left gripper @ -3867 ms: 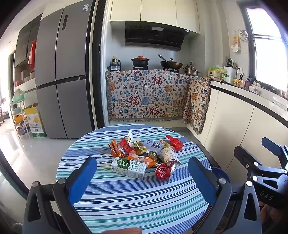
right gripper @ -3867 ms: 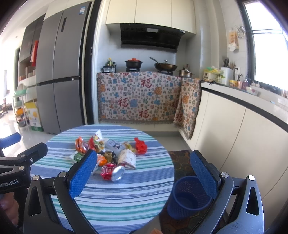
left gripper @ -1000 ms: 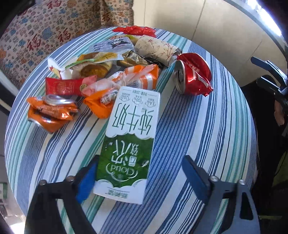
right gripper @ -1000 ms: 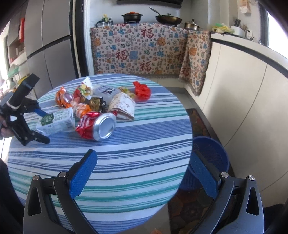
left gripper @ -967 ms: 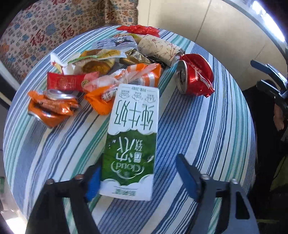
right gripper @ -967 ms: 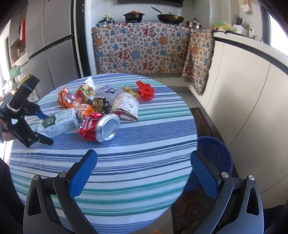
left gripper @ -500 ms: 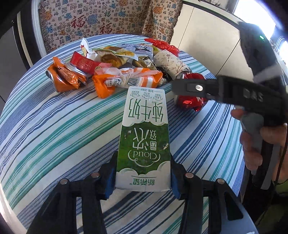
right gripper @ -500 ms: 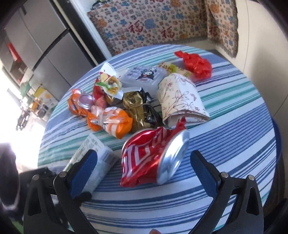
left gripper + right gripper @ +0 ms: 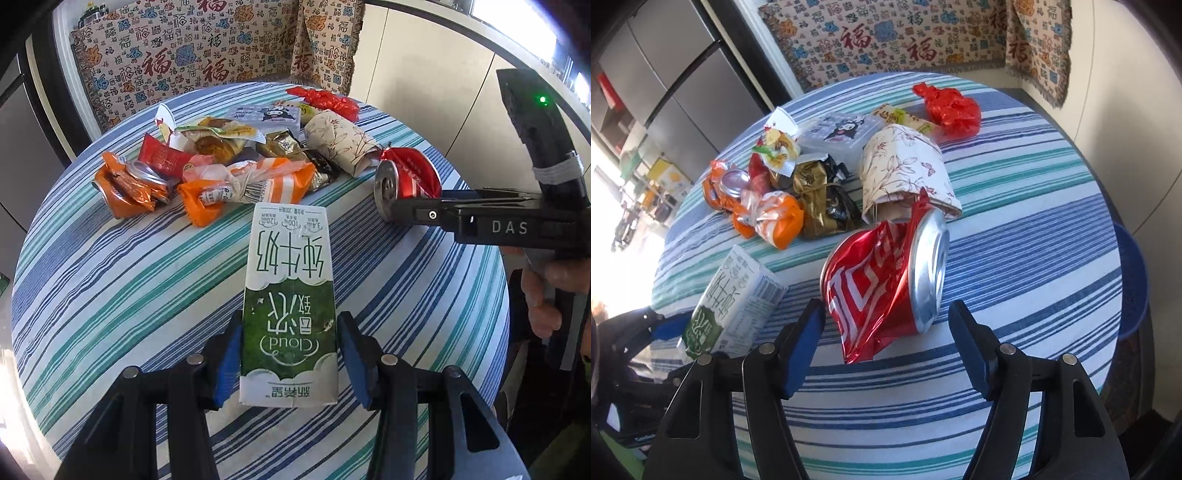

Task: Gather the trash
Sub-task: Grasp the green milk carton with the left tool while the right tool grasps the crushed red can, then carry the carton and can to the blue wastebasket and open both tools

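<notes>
while l gripper point(image 9: 290, 362) clamps carton point(image 9: 290, 295), r gripper point(image 9: 886, 332) straddles can point(image 9: 886, 280).

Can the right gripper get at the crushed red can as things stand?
Probably yes. The right gripper already straddles the crushed red can; its jaws have just been closing, pads apparently not yet pressing. The milk carton lies clear, off to one side.

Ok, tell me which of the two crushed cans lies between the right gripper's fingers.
The red crushed can, shiny end up, lies between the right gripper fingers. The orange crushed can sits far back in the wrapper pile.
</notes>
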A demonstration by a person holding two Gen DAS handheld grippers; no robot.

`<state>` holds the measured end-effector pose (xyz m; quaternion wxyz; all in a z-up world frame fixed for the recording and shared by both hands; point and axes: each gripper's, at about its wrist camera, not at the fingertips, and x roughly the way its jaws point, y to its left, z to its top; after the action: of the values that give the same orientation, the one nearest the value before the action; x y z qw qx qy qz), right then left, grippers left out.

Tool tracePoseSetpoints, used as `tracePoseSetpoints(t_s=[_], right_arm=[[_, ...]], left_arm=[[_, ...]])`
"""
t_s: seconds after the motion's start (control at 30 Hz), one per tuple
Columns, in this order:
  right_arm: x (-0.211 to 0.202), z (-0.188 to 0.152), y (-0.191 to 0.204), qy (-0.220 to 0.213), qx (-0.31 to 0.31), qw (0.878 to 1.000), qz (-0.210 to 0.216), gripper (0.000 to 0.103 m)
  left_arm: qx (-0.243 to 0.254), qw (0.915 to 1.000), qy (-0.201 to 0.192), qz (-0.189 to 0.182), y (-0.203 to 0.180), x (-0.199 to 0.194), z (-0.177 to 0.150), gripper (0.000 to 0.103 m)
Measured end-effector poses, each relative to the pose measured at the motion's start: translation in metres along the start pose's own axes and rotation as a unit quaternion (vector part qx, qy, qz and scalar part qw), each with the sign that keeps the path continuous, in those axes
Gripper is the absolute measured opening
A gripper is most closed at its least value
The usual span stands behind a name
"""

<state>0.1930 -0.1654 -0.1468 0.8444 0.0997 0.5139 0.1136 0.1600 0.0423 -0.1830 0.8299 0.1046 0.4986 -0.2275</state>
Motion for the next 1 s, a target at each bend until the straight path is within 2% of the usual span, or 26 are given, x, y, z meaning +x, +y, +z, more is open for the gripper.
tracePoseSetpoints(t_s=[0.1,0.13,0.17,0.3,0.43,0.57,0.7,0.8,0.87,1.0], right_arm=[[0.0,0.01,0.002,-0.004,-0.015,1.0,-0.011,0.071],[0.001,0.013,0.002,-0.003,-0.021,1.0,-0.012,0.067],[0.001,0.014,0.002,0.001,-0.022,1.0,-0.007,0.053],[-0.005,0.01,-0.009,0.006,-0.011,0.999,0.031,0.052],[-0.018,0.002,-0.015,-0.001,-0.017,0.998,0.065,0.052],[-0.032,-0.002,-0.028,-0.007,-0.016,0.997,0.075,0.052],[-0.056,0.003,-0.054,-0.022,0.001,0.996,0.086,0.052],[-0.077,0.01,-0.086,-0.036,0.022,0.995,0.085,0.053],[-0.091,0.015,-0.112,-0.046,0.036,0.995,0.075,0.053],[-0.113,0.024,-0.185,-0.064,0.078,0.995,0.029,0.053]], left_arm=[[0.001,0.9996,0.007,0.026,-0.002,0.008,0.003,0.05],[0.002,0.9995,0.008,0.03,-0.003,0.01,0.003,0.049],[0.002,0.9994,0.009,0.032,-0.004,0.01,0.004,0.049],[0.006,0.9993,0.001,0.036,-0.014,0.006,0.001,0.048],[-0.018,0.9994,-0.017,0.024,-0.021,-0.002,-0.002,0.047],[-0.038,0.9985,-0.039,0.003,-0.032,-0.011,0.002,0.047],[-0.041,0.9974,-0.053,-0.028,-0.055,-0.016,0.021,0.047],[-0.023,0.9969,-0.06,-0.046,-0.087,-0.014,0.049,0.047],[-0.013,0.9964,-0.062,-0.056,-0.113,-0.009,0.071,0.047],[0.004,0.9947,-0.065,-0.079,-0.169,0.011,0.119,0.047]])
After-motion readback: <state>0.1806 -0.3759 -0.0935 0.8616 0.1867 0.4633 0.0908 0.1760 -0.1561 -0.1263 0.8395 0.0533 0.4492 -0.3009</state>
